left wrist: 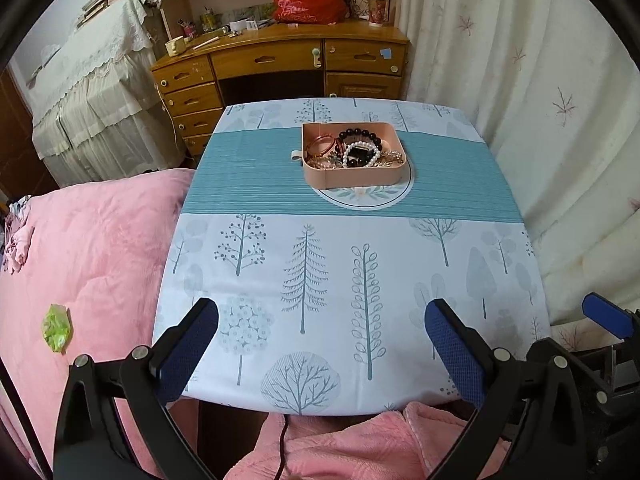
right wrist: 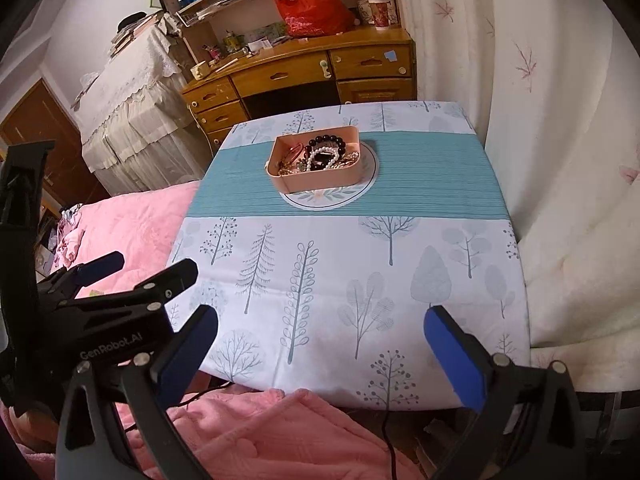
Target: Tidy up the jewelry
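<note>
Left wrist view: pink tray (left wrist: 352, 174) sat at table's (left wrist: 280, 248) 12 o'clock, jewelry (left wrist: 356, 150) heaped inside. Left gripper (left wrist: 322, 314) and right gripper (right wrist: 320, 320) gaped wide, empty, well apart from tray. Task apparently all done, or none begun; couldn't tell.

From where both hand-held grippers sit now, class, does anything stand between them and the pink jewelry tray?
Nothing visible does. Only bare tree-print tablecloth lies between the open left hand-held gripper, the open right hand-held gripper and the pink rectangular jewelry tray on its round white mat.
</note>
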Tool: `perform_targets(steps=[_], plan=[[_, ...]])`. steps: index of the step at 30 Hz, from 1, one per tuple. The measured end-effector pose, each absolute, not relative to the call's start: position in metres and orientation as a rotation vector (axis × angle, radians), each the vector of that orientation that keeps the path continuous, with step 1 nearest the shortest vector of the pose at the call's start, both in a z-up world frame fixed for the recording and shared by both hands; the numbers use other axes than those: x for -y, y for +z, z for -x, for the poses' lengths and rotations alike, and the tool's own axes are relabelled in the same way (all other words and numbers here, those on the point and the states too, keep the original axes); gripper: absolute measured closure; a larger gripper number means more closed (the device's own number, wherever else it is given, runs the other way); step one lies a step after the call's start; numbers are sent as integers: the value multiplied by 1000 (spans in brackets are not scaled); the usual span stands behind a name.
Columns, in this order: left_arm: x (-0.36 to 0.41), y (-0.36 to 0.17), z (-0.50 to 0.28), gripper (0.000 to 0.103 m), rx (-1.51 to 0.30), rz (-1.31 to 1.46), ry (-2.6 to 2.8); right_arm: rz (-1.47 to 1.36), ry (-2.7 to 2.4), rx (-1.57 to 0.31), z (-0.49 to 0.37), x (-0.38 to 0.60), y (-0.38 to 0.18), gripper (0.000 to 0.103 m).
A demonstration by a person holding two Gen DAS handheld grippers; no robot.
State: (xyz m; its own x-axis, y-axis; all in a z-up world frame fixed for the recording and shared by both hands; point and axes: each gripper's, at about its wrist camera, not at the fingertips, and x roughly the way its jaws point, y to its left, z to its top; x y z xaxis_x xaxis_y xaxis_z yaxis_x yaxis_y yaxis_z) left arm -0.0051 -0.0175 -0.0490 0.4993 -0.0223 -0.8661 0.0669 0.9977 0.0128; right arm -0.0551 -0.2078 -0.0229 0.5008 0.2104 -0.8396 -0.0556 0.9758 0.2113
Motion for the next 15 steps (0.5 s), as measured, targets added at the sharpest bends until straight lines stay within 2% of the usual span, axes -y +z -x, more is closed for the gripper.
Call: perform_targets(steps=[15], plan=[[22,-50,9,1,-1064,-43,-45,-145,156,-1054,55,213,-23,0]])
